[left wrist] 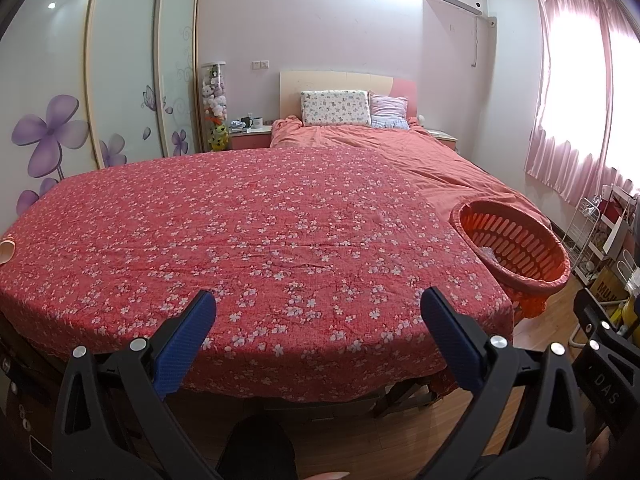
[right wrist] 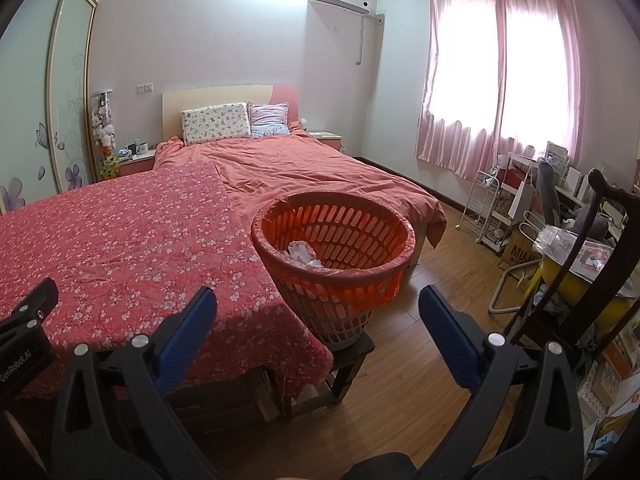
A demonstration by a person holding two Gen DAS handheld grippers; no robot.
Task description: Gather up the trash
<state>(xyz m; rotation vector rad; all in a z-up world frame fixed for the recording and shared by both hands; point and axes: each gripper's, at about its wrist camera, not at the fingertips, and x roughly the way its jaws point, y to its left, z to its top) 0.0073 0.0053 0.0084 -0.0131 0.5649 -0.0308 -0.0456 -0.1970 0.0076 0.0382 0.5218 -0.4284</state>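
Note:
A trash basket (right wrist: 336, 276) lined with an orange bag stands on a dark stool at the right end of the table; crumpled clear plastic trash (right wrist: 302, 254) lies inside. The basket also shows in the left wrist view (left wrist: 516, 248). The table is covered by a red floral cloth (left wrist: 248, 240). A small pale object (left wrist: 7, 250) lies at the cloth's far left edge. My left gripper (left wrist: 318, 308) is open and empty above the table's near edge. My right gripper (right wrist: 318, 306) is open and empty, just in front of the basket.
A bed (right wrist: 304, 168) with an orange cover and pillows stands behind the table. Wardrobe doors (left wrist: 120, 80) line the left wall. A white rack (right wrist: 492, 208), a dark chair (right wrist: 592, 264) and clutter fill the right side. Wood floor (right wrist: 432, 272) lies right of the basket.

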